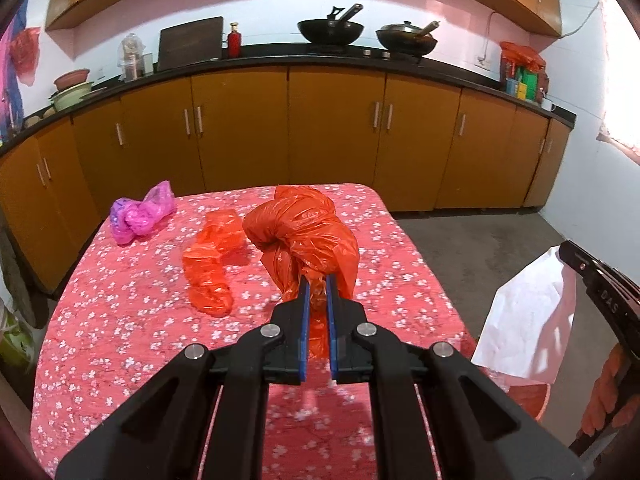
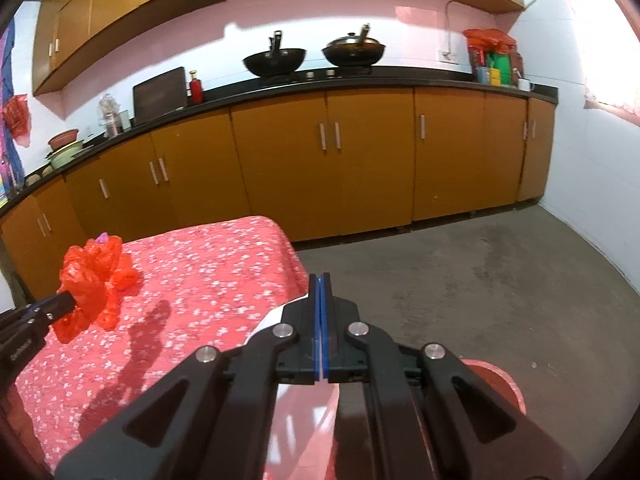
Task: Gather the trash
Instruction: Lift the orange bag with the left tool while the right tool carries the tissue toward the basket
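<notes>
My left gripper (image 1: 316,280) is shut on a crumpled orange plastic bag (image 1: 308,232), held up off the floral red tablecloth (image 1: 120,340). The right wrist view shows the same gripper (image 2: 60,304) and bag (image 2: 92,280) at the left. A second orange bag (image 1: 208,264) and a pink-purple bag (image 1: 140,216) lie on the table. My right gripper (image 2: 320,276) is shut, its blue pads pressed together on a white paper sheet (image 2: 272,320). In the left wrist view that paper (image 1: 528,320) hangs from the right gripper (image 1: 568,252) beyond the table's right edge.
A red bin (image 2: 500,380) stands on the grey floor below the right gripper, beside the table; its rim (image 1: 528,400) also shows under the paper. Orange kitchen cabinets (image 1: 336,136) with woks on the counter run behind the table. Bare floor (image 2: 480,264) spreads to the right.
</notes>
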Demonstrator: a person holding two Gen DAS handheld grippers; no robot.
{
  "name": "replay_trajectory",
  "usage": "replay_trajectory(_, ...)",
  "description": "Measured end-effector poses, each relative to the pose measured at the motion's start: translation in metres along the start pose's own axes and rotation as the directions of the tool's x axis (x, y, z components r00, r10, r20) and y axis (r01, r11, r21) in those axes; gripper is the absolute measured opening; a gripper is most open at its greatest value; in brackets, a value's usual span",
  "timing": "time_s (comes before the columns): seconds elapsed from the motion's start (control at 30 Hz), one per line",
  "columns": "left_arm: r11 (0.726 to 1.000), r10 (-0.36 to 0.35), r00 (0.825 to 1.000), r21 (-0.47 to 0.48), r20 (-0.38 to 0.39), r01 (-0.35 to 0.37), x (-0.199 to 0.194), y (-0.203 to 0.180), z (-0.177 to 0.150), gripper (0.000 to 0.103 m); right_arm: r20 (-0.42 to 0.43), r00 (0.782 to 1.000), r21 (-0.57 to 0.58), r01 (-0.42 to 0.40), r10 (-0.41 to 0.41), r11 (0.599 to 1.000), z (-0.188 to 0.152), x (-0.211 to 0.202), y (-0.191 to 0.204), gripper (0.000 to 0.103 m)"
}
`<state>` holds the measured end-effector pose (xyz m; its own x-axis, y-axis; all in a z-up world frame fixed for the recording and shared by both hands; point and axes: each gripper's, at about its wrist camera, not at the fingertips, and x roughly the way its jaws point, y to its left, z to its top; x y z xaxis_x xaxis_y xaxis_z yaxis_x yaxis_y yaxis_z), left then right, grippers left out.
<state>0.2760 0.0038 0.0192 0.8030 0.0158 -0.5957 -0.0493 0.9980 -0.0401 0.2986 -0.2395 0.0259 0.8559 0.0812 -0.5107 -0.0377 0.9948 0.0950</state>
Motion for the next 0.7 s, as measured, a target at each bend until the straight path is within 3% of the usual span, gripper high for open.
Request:
replay_trajectory(0.43, 0.995, -0.081, 0.997, 0.060, -0.016, 0.082, 0.010, -0.055, -0.005, 0.007, -0.026, 0.993, 0.051, 0.117, -0.116, 0.992, -0.015, 0.006, -0.067, 0.002)
replay_trajectory(0.7, 0.981, -0.159, 0.986, 0.107, -0.054, 0.164, 0.022, -0.108, -0.015, 0.007, -0.058, 0.983, 0.076, 0.180, -0.176, 0.981, -0.030, 0.013, -0.109, 0.002)
